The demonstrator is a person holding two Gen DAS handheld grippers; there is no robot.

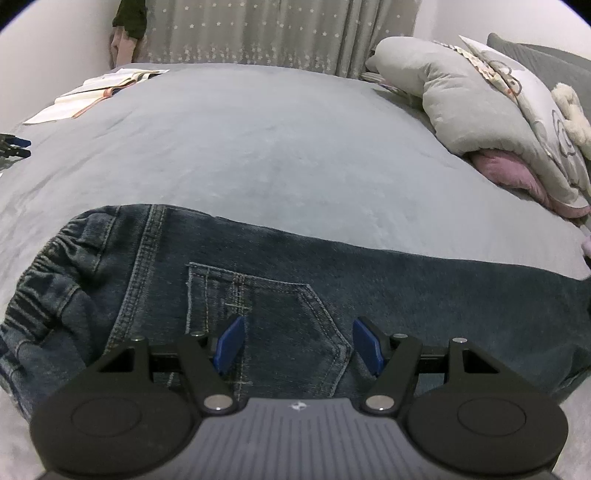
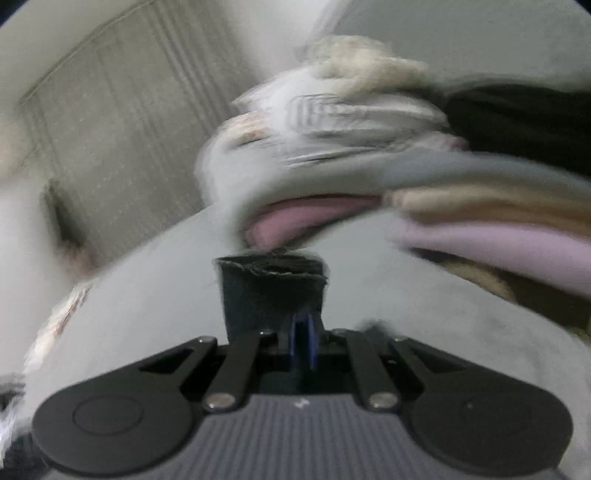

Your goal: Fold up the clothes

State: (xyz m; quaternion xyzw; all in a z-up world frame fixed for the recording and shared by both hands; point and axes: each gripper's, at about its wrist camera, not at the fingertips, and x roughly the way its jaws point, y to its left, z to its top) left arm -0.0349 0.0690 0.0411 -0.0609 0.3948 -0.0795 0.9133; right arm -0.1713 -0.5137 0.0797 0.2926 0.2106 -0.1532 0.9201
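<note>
Dark blue jeans (image 1: 277, 280) lie flat across the grey bed (image 1: 258, 140), with the elastic waistband (image 1: 40, 295) to the left and the leg running off to the right. My left gripper (image 1: 299, 332) hovers open over the back pocket (image 1: 266, 306), its blue pads (image 1: 231, 341) wide apart and nothing pinched between them. In the blurred right wrist view my right gripper (image 2: 303, 332) is shut on the frayed hem of the jeans leg (image 2: 269, 291), which stands up in front of the fingers.
A heap of grey and pink pillows and bedding (image 1: 480, 110) fills the bed's right side. Open books or papers (image 1: 92, 92) lie at the far left, with a small black and blue object (image 1: 13, 146) at the left edge. A starred curtain (image 1: 258, 33) hangs behind. Stacked folded clothes (image 2: 498, 221) sit at right.
</note>
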